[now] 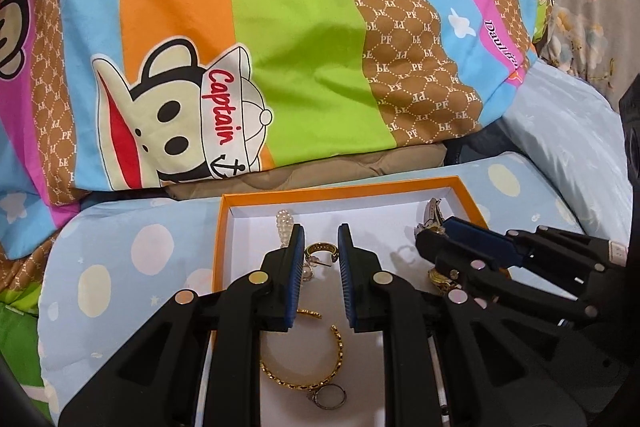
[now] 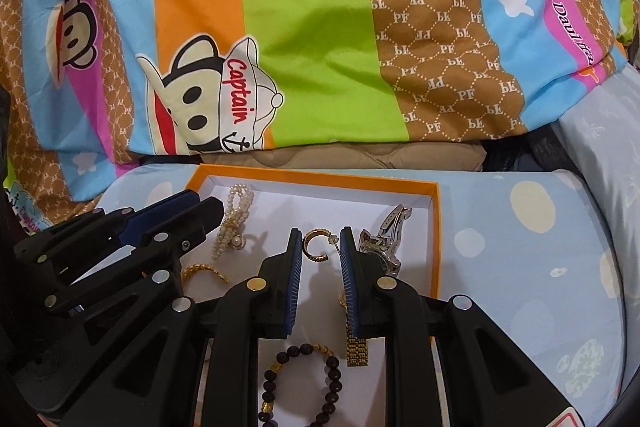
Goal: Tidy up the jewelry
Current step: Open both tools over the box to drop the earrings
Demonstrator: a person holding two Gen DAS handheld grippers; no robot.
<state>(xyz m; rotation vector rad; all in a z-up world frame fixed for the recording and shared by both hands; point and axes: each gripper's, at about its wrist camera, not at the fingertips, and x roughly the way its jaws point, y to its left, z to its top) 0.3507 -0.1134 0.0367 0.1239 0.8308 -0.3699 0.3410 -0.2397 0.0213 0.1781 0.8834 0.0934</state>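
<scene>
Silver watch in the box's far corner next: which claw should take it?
Right, probably. The silver watch lies just beside the fingertips of the right claw, while the left claw sits across the orange box, next to the pearl bracelet.

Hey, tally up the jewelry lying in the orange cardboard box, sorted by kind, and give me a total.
Bracelets: 3 (white pearl strand bracelet, gold chain-link open bangle, dark wooden bead bracelet)
Watches: 2 (silver metal watch, gold metal watch)
Earrings: 1 (gold hoop earring)
Rings: 1 (thin silver ring)
Small pearl piece, kind unclear: 1
Total: 8
</scene>
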